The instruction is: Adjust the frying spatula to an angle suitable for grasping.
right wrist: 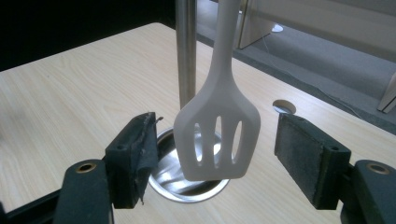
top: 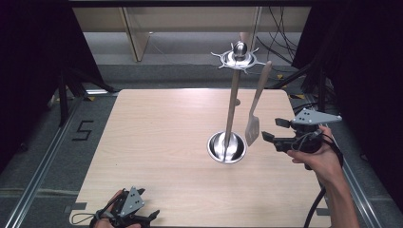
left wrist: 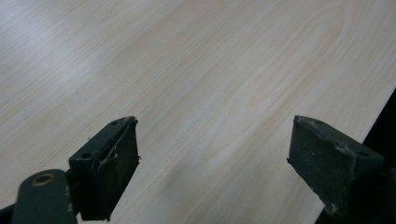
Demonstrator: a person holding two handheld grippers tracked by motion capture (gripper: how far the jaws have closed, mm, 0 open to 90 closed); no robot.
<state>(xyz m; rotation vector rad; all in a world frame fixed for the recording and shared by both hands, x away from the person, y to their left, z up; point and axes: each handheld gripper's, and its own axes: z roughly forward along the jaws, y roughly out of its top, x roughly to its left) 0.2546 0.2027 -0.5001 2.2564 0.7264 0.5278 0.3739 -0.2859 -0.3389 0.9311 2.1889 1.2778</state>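
Observation:
A metal utensil stand rises from a round base (top: 227,147) at mid-table, its pole (top: 233,102) ending in a ring of hooks (top: 239,57). A white slotted spatula (top: 253,126) hangs from one hook, blade down, just right of the base. My right gripper (top: 272,129) is held level right beside the blade, open. In the right gripper view the spatula blade (right wrist: 219,93) hangs between the open jaws of that gripper (right wrist: 215,128), touching neither pad, with the pole (right wrist: 186,51) and base (right wrist: 187,186) behind. My left gripper (top: 148,203) rests open at the near left table edge, empty (left wrist: 212,140).
The light wooden table (top: 161,142) is bare around the stand. A small round hole (right wrist: 284,107) sits in the tabletop beyond the right gripper. Dark curtains flank both sides. Cables (top: 280,38) lie on the floor behind, and a "5" (top: 82,130) is marked left of the table.

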